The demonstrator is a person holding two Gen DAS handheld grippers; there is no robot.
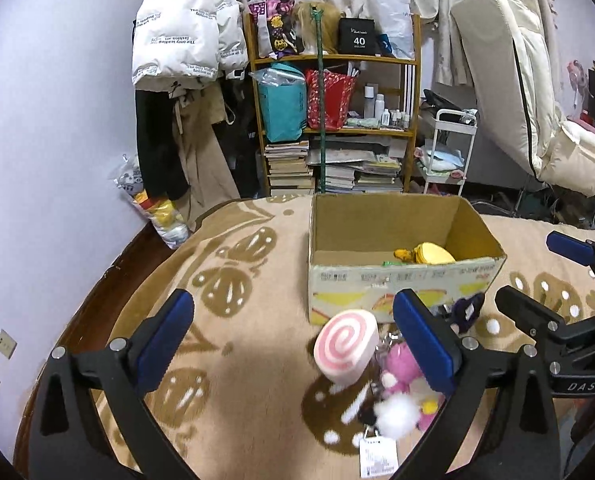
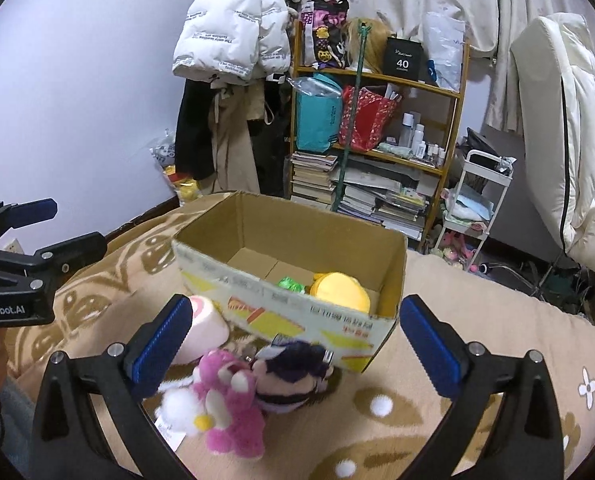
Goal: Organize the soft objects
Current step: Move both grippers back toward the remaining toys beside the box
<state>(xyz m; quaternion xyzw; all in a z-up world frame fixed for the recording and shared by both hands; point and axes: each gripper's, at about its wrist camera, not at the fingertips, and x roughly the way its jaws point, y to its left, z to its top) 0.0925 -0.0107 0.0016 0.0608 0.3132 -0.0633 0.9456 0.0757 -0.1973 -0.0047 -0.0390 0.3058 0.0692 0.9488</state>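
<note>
Nearest the left tongs, whose jaws stand wide apart with nothing in them, a pink swirl cushion leans between the pads. Just right of it lie three plush toys: a pink bear, a white chick and a purple-haired doll, partly hidden behind the left tongs' right pad in the left view. All rest on a beige patterned blanket. The right tongs, also spread and empty, hang over the toys. Beyond stands one cardboard box holding a yellow plush and something green, hard to make out. Behind are a shelf and hanging coats.
</note>
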